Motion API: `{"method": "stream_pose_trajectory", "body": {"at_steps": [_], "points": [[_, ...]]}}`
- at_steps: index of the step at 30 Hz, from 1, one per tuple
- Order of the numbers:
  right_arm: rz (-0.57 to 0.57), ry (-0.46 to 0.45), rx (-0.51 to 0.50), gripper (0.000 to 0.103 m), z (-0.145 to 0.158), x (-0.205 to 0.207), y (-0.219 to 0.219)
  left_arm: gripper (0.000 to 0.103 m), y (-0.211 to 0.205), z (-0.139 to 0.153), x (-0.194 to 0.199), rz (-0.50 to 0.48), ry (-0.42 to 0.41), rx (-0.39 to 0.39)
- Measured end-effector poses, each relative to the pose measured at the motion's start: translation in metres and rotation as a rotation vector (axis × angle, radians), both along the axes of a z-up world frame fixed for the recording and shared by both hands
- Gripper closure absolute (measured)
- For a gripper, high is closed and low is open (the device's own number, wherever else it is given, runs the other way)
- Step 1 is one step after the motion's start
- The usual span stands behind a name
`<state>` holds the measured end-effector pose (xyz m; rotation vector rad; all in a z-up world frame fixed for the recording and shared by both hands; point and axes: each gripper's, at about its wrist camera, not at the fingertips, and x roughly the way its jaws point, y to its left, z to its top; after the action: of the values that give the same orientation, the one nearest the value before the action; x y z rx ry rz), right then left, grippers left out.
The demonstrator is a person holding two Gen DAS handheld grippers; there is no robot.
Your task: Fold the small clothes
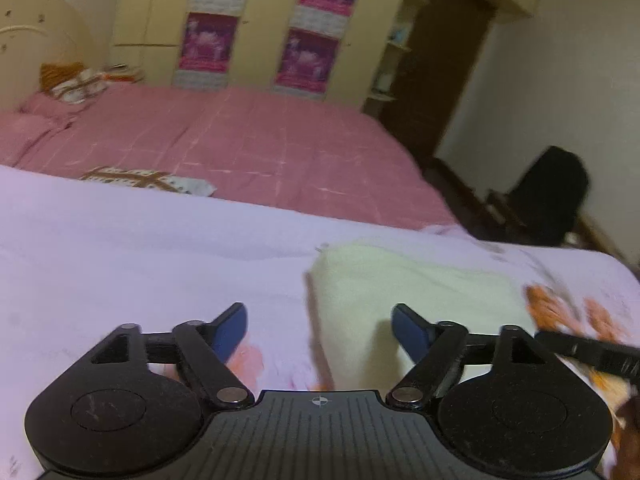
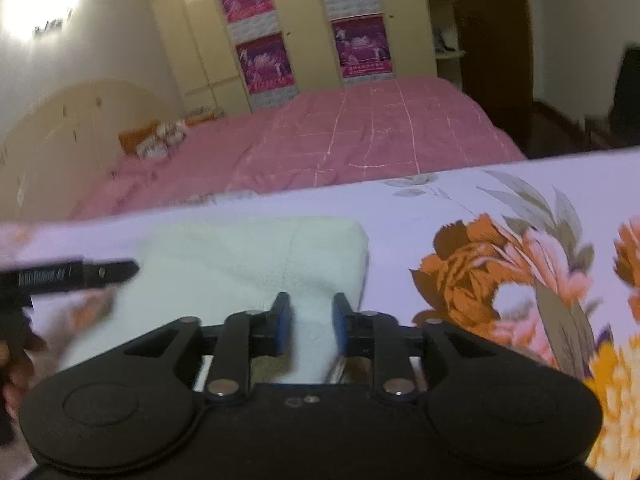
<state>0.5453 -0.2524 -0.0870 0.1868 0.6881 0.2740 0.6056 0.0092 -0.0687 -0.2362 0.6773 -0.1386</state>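
Garment: pale cream fleece piece, folded, lying on the lilac floral sheet; its far edge is rounded and sits short of the sheet's far edge.
Right hand-held gripper: blue pads narrow, pinching the garment's near edge between them.
Left hand-held gripper: jaws spread wide, holding nothing; the garment's left edge lies between its fingers, apart from both.
Writing: 4 magenta posters on the wardrobe beyond the garment carry text, too blurred to read.
Edges: the sheet's far edge runs just past the garment; the pink checked bed lies beyond it.
Open room: bare lilac sheet left of the garment; orange flower print to its right.
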Motion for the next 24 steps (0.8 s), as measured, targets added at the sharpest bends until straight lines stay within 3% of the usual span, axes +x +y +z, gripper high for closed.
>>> {"method": "stream_pose_trajectory", "body": {"at_steps": [1,2,6,9,19,24], "points": [[-0.008,-0.019,0.031,0.045,0.004,-0.009,-0.006,0.017,0.001,0.002,-0.01,-0.018,-0.006,0.004],[-0.009,-0.031,0.056,0.04,0.006,-0.017,-0.011,0.017,0.001,0.002,-0.018,-0.032,0.003,0.011],[0.0,0.056,0.169,0.04,0.001,-0.041,-0.034,0.017,0.008,-0.004,-0.036,-0.056,0.066,-0.091],[0.003,0.126,0.259,0.04,-0.009,-0.052,-0.045,0.017,0.005,-0.013,-0.043,-0.091,0.108,-0.125],[-0.02,0.203,0.481,0.04,-0.037,-0.04,-0.057,0.018,0.003,-0.037,-0.024,-0.109,0.195,-0.244],[0.04,0.194,0.449,0.041,-0.039,-0.03,-0.049,0.018,-0.001,-0.039,-0.016,-0.139,0.204,-0.232]]}}
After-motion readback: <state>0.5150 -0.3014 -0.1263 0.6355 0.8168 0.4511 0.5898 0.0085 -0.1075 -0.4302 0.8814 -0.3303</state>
